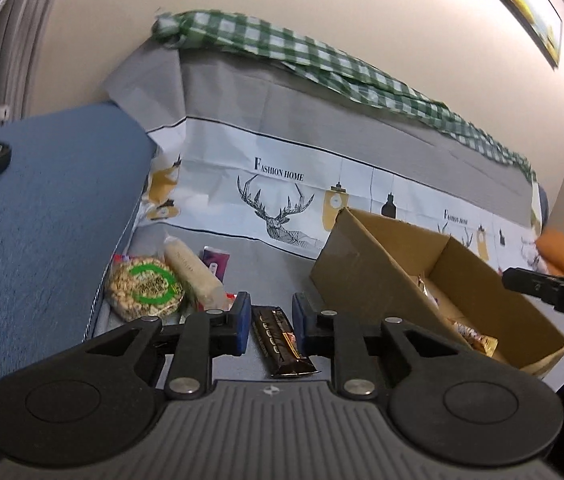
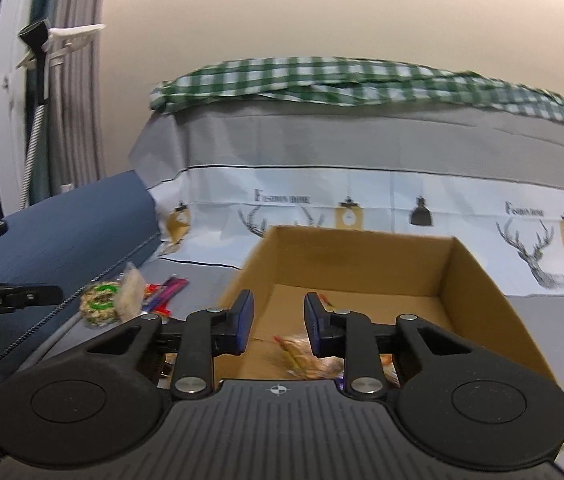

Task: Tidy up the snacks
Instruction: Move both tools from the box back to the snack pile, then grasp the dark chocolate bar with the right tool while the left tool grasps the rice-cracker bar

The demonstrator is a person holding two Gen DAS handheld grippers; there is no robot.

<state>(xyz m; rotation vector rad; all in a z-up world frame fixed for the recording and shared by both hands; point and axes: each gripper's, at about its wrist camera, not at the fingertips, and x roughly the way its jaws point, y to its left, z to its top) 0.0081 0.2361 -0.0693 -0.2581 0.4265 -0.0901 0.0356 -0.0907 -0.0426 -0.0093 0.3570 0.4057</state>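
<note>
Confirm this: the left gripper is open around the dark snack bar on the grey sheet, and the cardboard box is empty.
Not quite: the cardboard box already holds wrapped snacks, as the right wrist view shows. The rest stands: the left gripper is open around the dark snack bar.

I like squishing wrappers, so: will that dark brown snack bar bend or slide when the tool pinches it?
The dark brown bar lies flat and straight between the open left tool, so it probably stays fairly stiff. Its shiny wrapper may be slippery. It looks thin, so likely light.
</note>
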